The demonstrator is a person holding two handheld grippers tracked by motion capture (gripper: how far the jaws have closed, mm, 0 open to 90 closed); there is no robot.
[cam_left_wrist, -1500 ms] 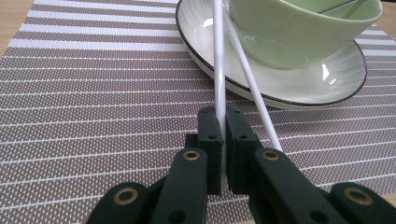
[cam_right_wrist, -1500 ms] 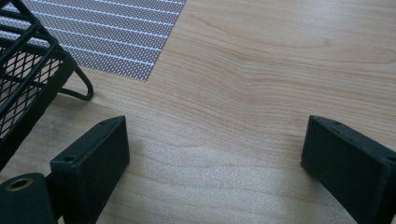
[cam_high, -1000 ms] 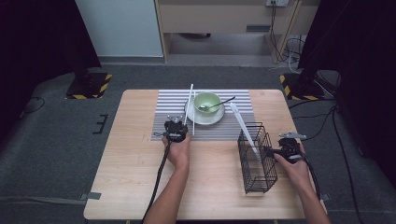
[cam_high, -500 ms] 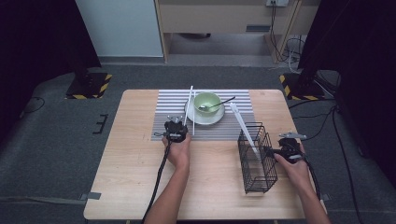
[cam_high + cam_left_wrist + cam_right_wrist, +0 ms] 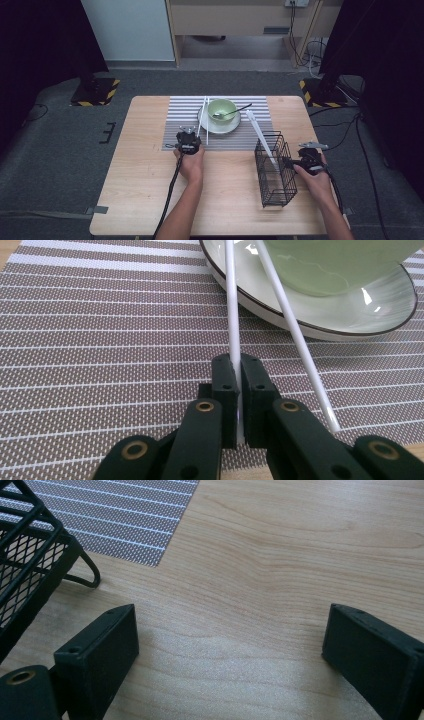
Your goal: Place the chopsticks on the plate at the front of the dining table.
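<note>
The chopstick [image 5: 231, 315] is the work in hand: a thin, smooth white stick lying on the striped mat [image 5: 185, 112], its far end leaning on the rim of the saucer [image 5: 350, 322], its near end pinched between the pressed-together fingers [image 5: 225, 377] of the left gripper [image 5: 188, 141]. Going by size, the desk [image 5: 140, 180] carries the mat, then the black wire basket [image 5: 275, 170] at the right, which already holds one white stick [image 5: 260, 132] standing slanted in it; then comes the saucer with the green bowl [image 5: 222, 107] and a spoon [image 5: 235, 111] in it. A second chopstick [image 5: 295, 335] lies loose just beside the gripped one. I judge the job about a third done: one piece stowed, one grasped but not lifted, one untouched. The right gripper [image 5: 306, 160] rests just beside the basket, fingers [image 5: 100, 650] spread wide over bare wood, holding nothing.
</note>
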